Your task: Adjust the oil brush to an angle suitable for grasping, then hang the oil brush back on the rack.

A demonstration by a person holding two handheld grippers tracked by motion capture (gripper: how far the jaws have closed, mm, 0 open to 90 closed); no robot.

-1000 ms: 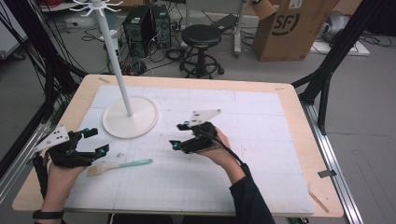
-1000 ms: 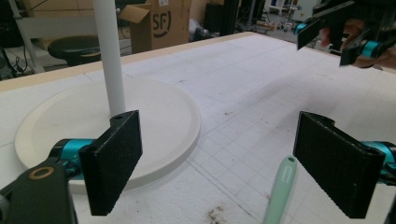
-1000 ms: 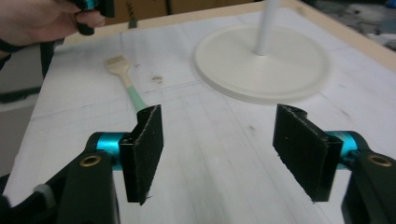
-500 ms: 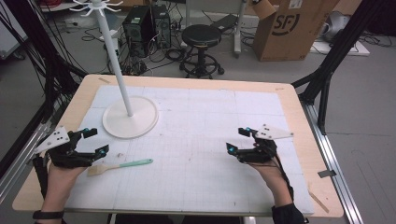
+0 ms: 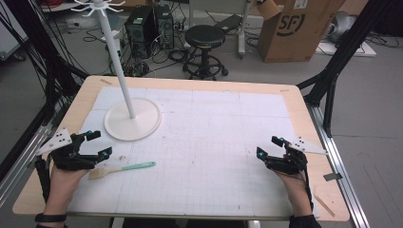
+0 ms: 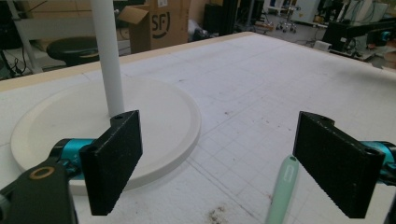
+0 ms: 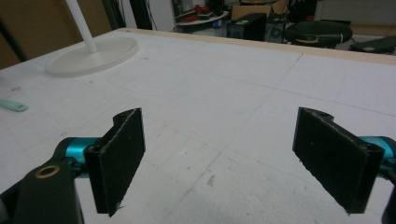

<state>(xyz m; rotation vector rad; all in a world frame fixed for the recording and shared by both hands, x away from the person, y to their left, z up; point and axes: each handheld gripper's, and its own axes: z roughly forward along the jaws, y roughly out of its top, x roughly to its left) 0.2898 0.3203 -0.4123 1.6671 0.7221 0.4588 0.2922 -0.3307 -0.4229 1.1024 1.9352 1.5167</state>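
Note:
A small brush with a mint-green handle (image 5: 134, 166) and a pale wooden head lies on the white gridded mat (image 5: 209, 142), near the front left. My left gripper (image 5: 96, 144) rests just left of the brush head, jaws wide open and empty. In the left gripper view the green handle tip (image 6: 283, 189) lies beside the right jaw. My right gripper (image 5: 269, 147) sits near the front right edge of the mat, open with nothing between its jaws. A white stand with a round base (image 5: 132, 118) and a tall pole (image 5: 117, 66) rises at the back left.
The stand base (image 7: 93, 55) lies far off to the left in the right gripper view. Behind the table stand a black stool (image 5: 205, 40), computer towers (image 5: 145, 29) and a cardboard box (image 5: 304, 28). Metal rails run along both table sides.
My right gripper has swung from the mat's middle out to the front right edge. The left gripper and the brush have stayed put.

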